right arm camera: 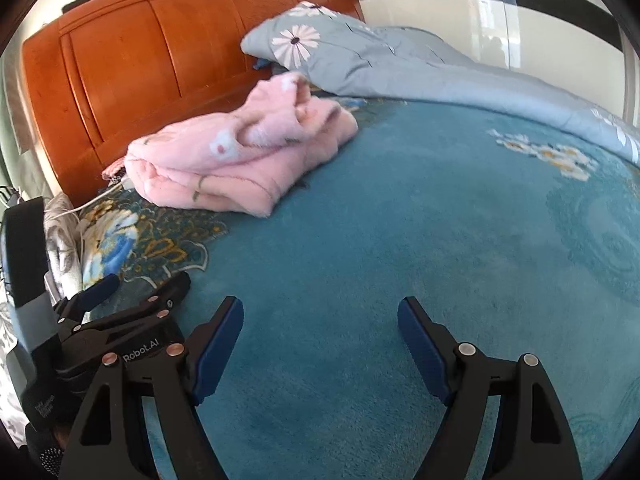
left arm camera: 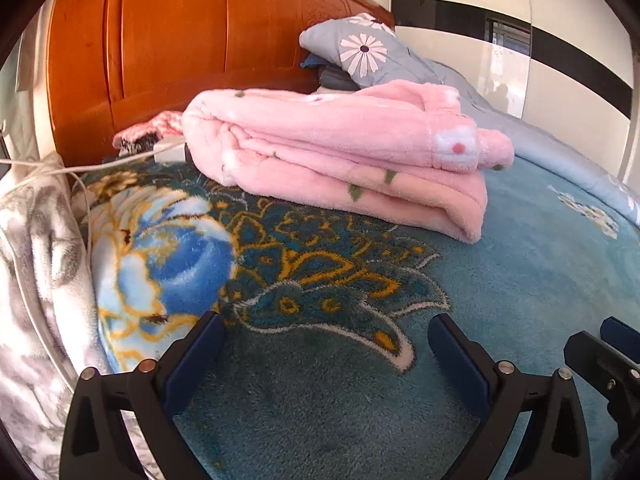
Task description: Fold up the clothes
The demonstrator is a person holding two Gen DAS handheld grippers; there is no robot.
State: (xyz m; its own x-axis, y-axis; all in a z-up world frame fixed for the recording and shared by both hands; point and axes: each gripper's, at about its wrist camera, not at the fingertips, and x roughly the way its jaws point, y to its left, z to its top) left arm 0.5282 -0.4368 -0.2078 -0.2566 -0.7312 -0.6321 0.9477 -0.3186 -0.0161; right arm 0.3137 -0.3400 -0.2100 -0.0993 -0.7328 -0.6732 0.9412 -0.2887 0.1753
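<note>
One folded pink garment [left arm camera: 340, 160], two gaping hand-held grippers [left arm camera: 326, 332]

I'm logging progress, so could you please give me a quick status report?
Left claw and right claw open, empty, over teal blanket. Pink garment folded near headboard. White cable beside it.

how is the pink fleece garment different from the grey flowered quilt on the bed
The pink fleece garment is fuzzy and folded into a compact stack; the grey quilt looks smooth and lies loosely bunched, trailing along the far side. The pink garment sits near the wooden headboard on the teal blanket; the grey quilt spreads much farther. Both carry flower prints. The left gripper and right gripper hang open, touching neither.
</note>
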